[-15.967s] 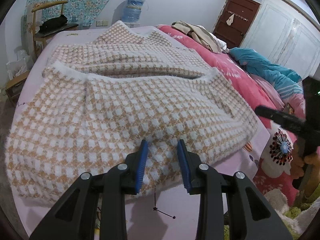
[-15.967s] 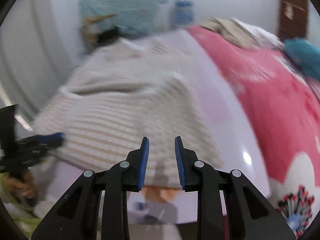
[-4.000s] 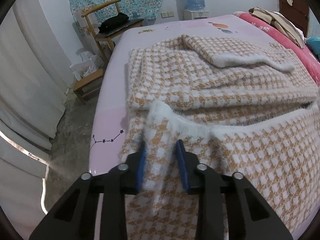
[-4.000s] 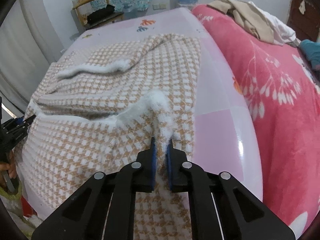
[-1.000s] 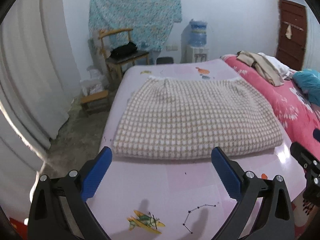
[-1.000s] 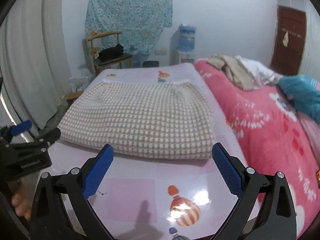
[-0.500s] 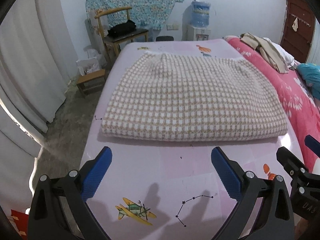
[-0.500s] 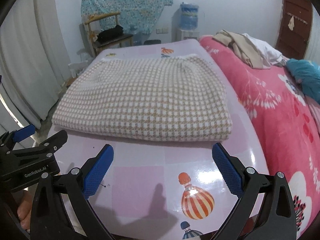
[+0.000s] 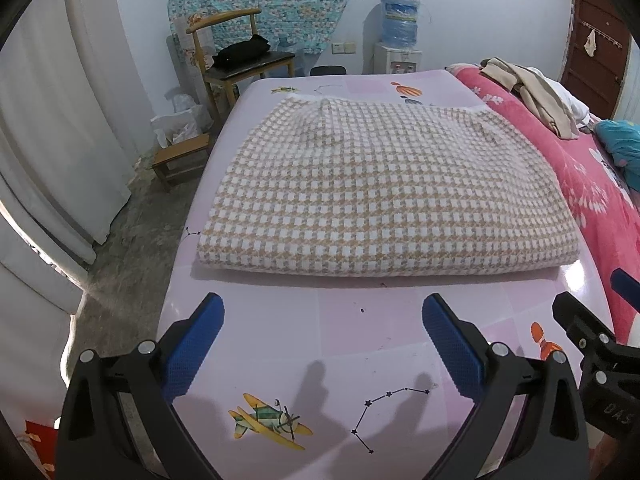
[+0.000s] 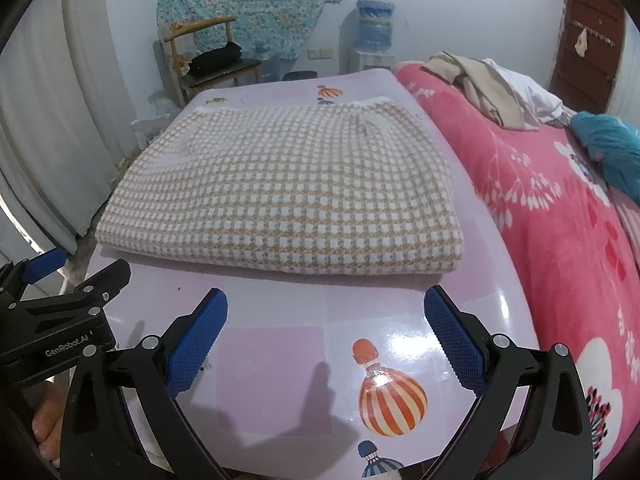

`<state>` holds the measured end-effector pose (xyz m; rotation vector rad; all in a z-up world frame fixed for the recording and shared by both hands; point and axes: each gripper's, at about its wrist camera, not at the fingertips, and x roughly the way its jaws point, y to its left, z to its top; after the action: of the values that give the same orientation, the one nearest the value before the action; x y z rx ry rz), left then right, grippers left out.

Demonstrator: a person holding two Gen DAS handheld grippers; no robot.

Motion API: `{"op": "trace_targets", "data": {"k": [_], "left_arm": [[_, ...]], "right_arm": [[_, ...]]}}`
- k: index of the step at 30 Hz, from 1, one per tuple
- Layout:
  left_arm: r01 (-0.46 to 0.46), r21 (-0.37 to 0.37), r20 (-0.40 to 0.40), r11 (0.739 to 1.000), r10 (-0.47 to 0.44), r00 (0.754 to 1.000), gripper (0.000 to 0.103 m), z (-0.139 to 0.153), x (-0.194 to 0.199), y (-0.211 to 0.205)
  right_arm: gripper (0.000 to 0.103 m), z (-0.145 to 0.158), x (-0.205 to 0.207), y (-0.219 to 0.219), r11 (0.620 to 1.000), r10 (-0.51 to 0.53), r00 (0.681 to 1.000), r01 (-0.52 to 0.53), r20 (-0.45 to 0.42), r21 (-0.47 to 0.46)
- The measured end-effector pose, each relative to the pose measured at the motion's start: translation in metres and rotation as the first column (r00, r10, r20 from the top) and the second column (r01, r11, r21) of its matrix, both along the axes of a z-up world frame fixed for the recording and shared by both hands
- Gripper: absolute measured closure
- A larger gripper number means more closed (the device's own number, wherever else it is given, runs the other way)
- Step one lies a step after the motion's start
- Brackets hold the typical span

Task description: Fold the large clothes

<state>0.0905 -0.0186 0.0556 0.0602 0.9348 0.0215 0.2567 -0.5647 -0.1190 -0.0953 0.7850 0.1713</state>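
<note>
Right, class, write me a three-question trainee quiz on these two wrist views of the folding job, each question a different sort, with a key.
1. True or false: the left gripper is clamped on the folded beige-and-white checked knit garment.
2. Multiple choice: what does the garment lie on? A) the pink floral blanket B) the glossy pale-pink printed cover C) the wooden chair
3. Fill in: the right gripper has its jaws ____.

Key: 1 false, both grippers are open and short of the garment; 2 B; 3 open.
</note>
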Motion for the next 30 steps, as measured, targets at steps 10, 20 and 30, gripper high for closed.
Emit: {"op": "trace_targets", "data": {"k": [10, 20, 30], "left_arm": [[0.003, 0.001, -0.001, 1.0, -0.003, 1.0, 0.005, 0.0005, -0.0019, -0.0027], [0.002, -0.001, -0.004, 1.0, -0.002, 1.0, 0.005, 0.0009, -0.0022, -0.0024], [0.002, 0.0, -0.003, 1.0, -0.002, 1.0, 0.005, 0.0008, -0.0011, -0.0014]], "right_arm": [[0.008, -0.0007, -0.0007, -0.0037, 1.0, -0.004, 1.0, 0.004, -0.004, -0.003], [0.008, -0.0019, -0.0007, -0.0033, 1.0, -0.001, 1.0, 0.001, -0.004, -0.012], [0.008, -0.003, 0.0007, -0.0023, 1.0, -0.001, 1.0, 0.001, -0.006, -0.022]]}}
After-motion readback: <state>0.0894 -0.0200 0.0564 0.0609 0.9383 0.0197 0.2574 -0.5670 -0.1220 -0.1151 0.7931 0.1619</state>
